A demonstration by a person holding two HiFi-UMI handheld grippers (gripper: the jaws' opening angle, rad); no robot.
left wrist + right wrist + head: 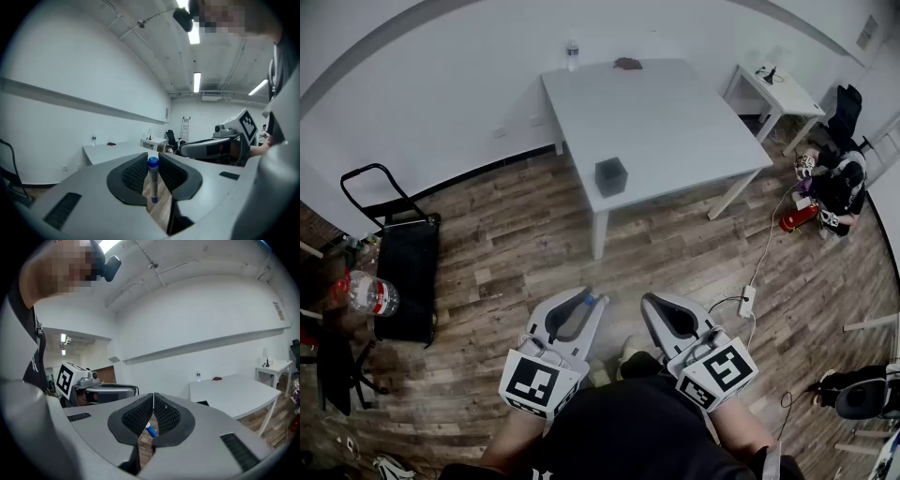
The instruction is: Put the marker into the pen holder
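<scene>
- Marker: clamped between the two jaws of the left gripper. The ribbed pads press on its barrel from either side.
- Long axis: in the left gripper view it stands upright across the jaws, blue cap at the top and the other end below, over the wood floor.
- Head view: only a small blue bit of the marker shows at the tips of the left gripper. Exact tilt cannot be read from there.
- Right gripper: jaws pressed together, tips touching, nothing between them. The blue shape seen low in the gap lies beyond the jaws, not in them.
- Both grippers are held close to the person's body, side by side, the right gripper just beside the left.
- Pen holder: dark square cup near the front edge of the white table, open top up.
- Key relation: the holder lies straight ahead of the grippers and well apart from them, roughly between their two lines and a little closer to the left one.
- Judgement: carrying stage, insertion not yet begun. The left gripper must reach forward over the table edge and bring the marker's lower end above the opening, axis near vertical.
- Risk: the holder looks light and sits close to the edge, so an off-centre entry could tip or push it.
</scene>
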